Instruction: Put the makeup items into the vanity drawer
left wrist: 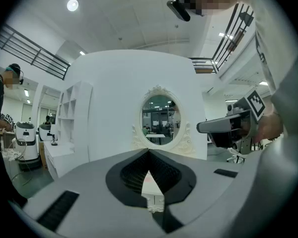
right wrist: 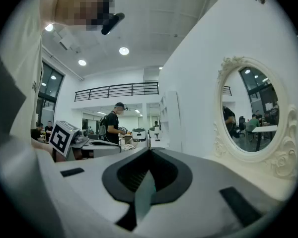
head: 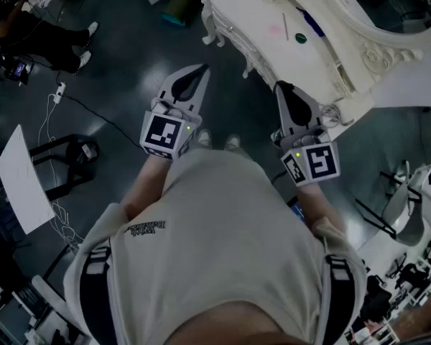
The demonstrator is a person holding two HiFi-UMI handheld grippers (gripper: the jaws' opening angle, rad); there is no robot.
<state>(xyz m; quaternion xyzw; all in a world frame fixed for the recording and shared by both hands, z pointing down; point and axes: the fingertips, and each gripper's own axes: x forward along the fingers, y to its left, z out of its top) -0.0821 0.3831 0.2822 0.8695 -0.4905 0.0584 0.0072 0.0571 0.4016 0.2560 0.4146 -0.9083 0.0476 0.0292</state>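
Dark glossy floor fills most of the head view, with the white vanity [head: 255,9] standing at the top right and its oval mirror [head: 373,27] lying towards that corner. On the vanity's top, between its front edge and the mirror frame, I can make out three small makeup items close together: a thin pink stick [head: 285,26], a round green piece [head: 300,38] just beside it, and a blue stick [head: 312,22] on the mirror side. I can't tell more about what each one is.

My left gripper [head: 200,69] hangs over the floor, off the vanity's front left corner and well apart from the three items. In the left gripper view its jaws are pressed together at the tips with nothing between them, and they point at the mirror [left wrist: 159,119]. My right gripper [head: 280,85] sits just beside the vanity's front edge, nearer the items than the left one, though not touching any. The green piece lies closest to its tip, beyond the edge and up on the top. In the right gripper view its jaws are also closed tip to tip and empty, with the mirror [right wrist: 253,115] off to the right side.

Both grippers are held about level, side by side in front of me. I can't make out the drawer from these views.
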